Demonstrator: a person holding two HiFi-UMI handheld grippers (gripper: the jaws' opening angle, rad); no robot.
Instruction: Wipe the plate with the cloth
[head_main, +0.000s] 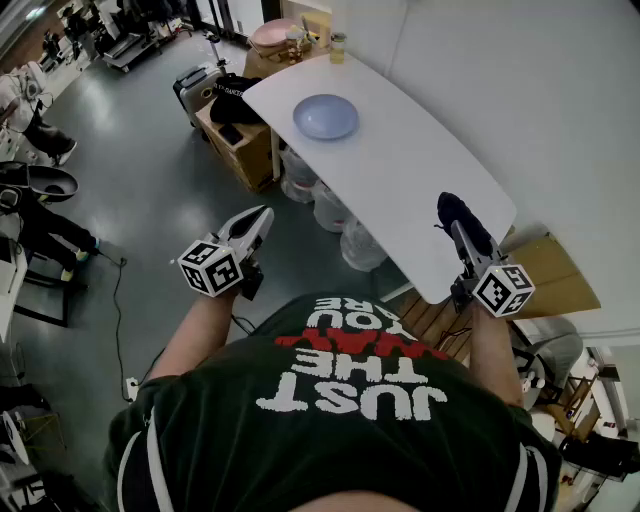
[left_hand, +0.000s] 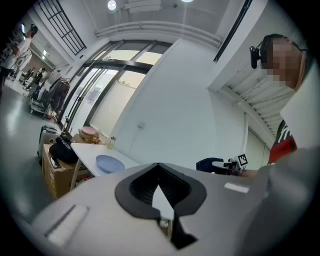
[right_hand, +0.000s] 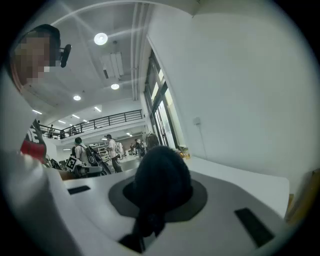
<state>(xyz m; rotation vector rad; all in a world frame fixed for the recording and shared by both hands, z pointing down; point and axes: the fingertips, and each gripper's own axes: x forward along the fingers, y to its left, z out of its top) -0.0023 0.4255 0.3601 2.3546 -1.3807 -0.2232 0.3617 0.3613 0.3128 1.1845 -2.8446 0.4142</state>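
Dark T-shirt (head_main: 330, 420), white and red block lettering, white shoulder stripes. Either side of T-shirt: pale grey left gripper (head_main: 262, 215) and right gripper (head_main: 458, 225), each bearing black-and-white marker cube (head_main: 211, 267).

The plate (head_main: 325, 117) is a plain pale lavender blue, and the table (head_main: 420, 190) under it is plain white. The cloth (head_main: 457, 212) is dark navy, close to black, with no pattern I can make out. My left gripper (head_main: 264, 213) and right gripper (head_main: 466, 240) are light grey. The left cube (head_main: 211, 267) and right cube (head_main: 503, 288) carry black-and-white square markers. My shirt (head_main: 340, 430) is dark green with white and red lettering. The floor (head_main: 150, 170) is grey.
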